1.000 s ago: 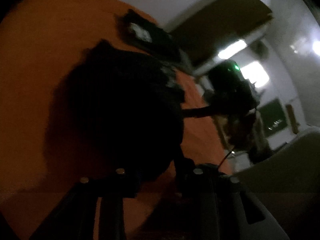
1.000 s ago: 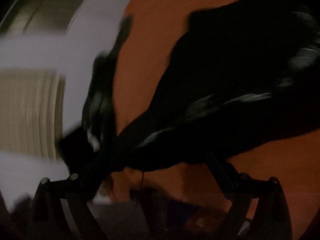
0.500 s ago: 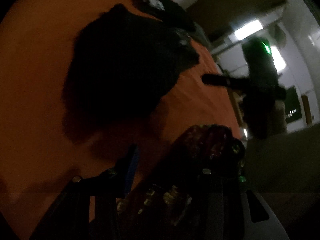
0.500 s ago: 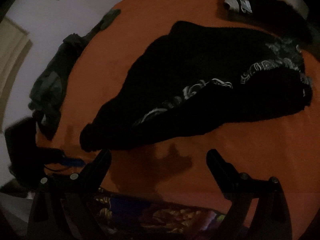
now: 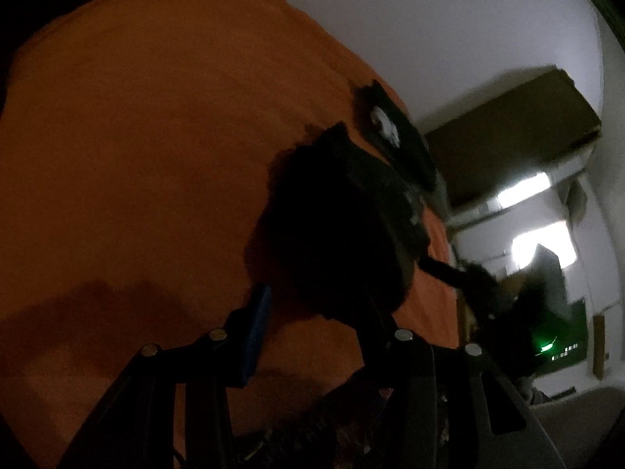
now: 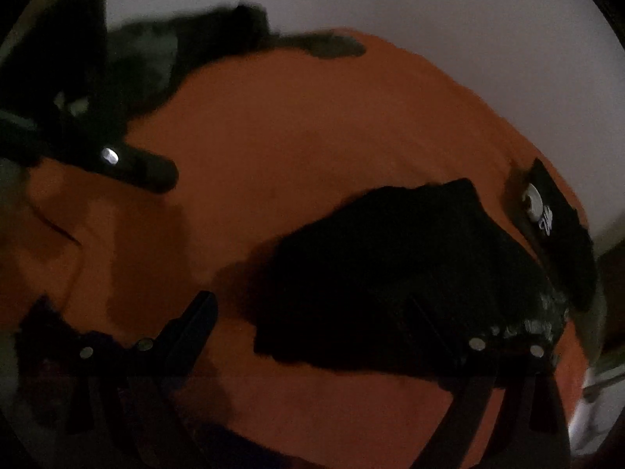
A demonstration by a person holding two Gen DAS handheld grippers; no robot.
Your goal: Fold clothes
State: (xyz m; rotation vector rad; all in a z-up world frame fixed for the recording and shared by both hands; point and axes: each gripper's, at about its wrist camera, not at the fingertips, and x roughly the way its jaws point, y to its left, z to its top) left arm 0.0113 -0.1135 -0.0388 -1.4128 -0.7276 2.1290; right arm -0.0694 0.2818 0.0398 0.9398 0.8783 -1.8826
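Clothes lie spread over an orange bed cover (image 6: 312,148) that fills most of both wrist views. Biggest of them is a black garment (image 6: 390,273), bunched into a thick heap on the cover's right part, with pale printed trim showing along its near right edge. Beyond it, close to the cover's far right edge, lies a flat dark garment with a white round print (image 6: 554,226), just apart from the heap. A grey-green garment (image 6: 336,45) rests at the cover's far edge, against a pale wall (image 6: 429,0).

Right gripper (image 6: 312,312) hangs over the cover with its jaws spread wide and nothing between them; its right finger stands in front of the heap. Left gripper (image 5: 316,308) is partly open and grips nothing, its blue-padded finger over bare cover and its other finger before the heap's near edge.
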